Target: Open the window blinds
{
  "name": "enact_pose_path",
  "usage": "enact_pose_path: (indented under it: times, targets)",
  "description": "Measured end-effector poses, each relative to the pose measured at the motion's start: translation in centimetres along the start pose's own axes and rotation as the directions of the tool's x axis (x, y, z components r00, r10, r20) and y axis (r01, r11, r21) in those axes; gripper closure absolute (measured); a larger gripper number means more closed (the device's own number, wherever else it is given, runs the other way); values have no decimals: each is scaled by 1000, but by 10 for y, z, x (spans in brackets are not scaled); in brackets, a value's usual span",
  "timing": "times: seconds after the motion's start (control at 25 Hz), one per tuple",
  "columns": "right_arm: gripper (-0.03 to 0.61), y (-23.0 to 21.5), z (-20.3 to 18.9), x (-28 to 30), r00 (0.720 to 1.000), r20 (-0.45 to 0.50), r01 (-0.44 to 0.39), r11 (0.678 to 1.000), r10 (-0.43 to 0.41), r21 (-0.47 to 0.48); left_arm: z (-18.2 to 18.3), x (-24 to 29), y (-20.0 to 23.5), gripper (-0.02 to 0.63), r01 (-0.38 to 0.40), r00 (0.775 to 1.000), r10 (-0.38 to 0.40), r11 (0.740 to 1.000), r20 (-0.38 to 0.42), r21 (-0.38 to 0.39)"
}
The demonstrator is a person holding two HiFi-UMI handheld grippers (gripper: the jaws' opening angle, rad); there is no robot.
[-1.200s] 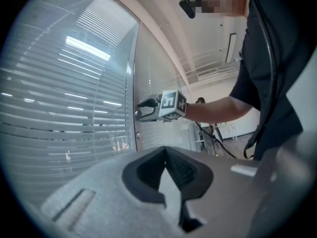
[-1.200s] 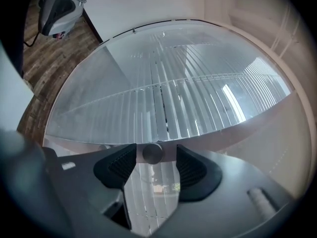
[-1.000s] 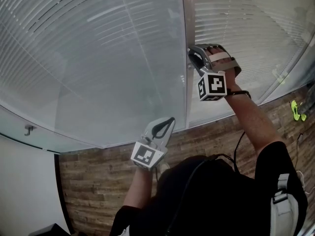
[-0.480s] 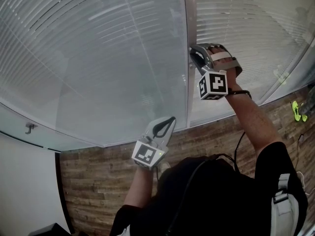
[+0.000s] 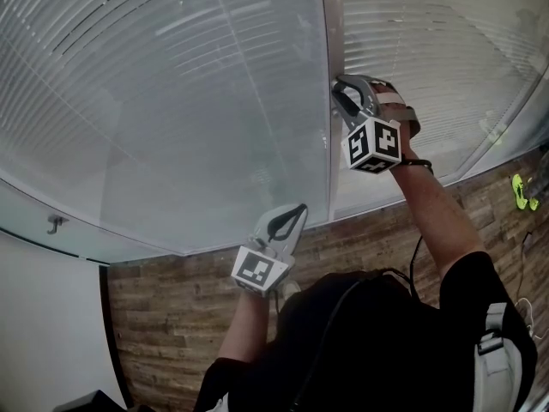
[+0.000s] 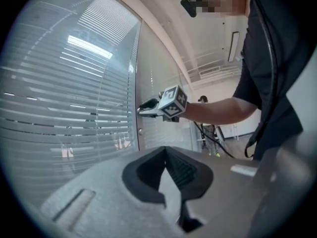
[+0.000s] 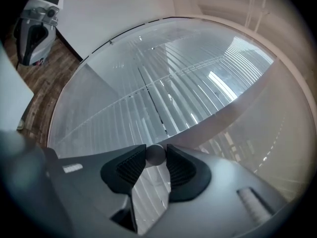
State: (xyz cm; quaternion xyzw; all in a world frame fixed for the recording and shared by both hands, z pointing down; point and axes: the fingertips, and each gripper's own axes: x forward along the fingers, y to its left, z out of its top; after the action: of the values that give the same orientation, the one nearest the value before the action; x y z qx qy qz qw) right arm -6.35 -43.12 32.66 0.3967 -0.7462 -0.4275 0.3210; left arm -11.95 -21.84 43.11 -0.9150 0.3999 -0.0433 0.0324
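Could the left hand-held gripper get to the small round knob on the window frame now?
Probably not. The right hand-held gripper is shut on the knob, jaws on both its sides. The left hand-held gripper hangs lower, shut and empty; the path looks free, but the knob is taken.

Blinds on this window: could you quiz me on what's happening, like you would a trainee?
1. True or false: the right gripper is clamped on a small round knob.
2. The left gripper is: A) gripping a cord; B) shut, holding nothing; C) clamped on the knob.
3. Fill in: the knob sits on the upright frame between two ___ panes.

Key: 1 true; 2 B; 3 glass.
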Motion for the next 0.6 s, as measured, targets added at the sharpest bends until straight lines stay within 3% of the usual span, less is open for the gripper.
enact_pose_path:
  times: [0.16, 0.36, 0.6]
  targets:
    - [446, -3, -2, 0, 1000, 20, 8, 990, -11, 138, -5, 0, -2, 609, 2, 1000, -2, 1000, -8, -13]
    - [445, -7, -1, 0, 999, 35, -3, 956, -8, 293, -8, 0, -1, 609, 1, 1000, -1, 1000, -6, -14]
    - [445, -14, -6, 0, 997, 57, 9, 850, -47, 527, -9, 0, -2, 609, 1, 1000, -2, 1000, -18, -17]
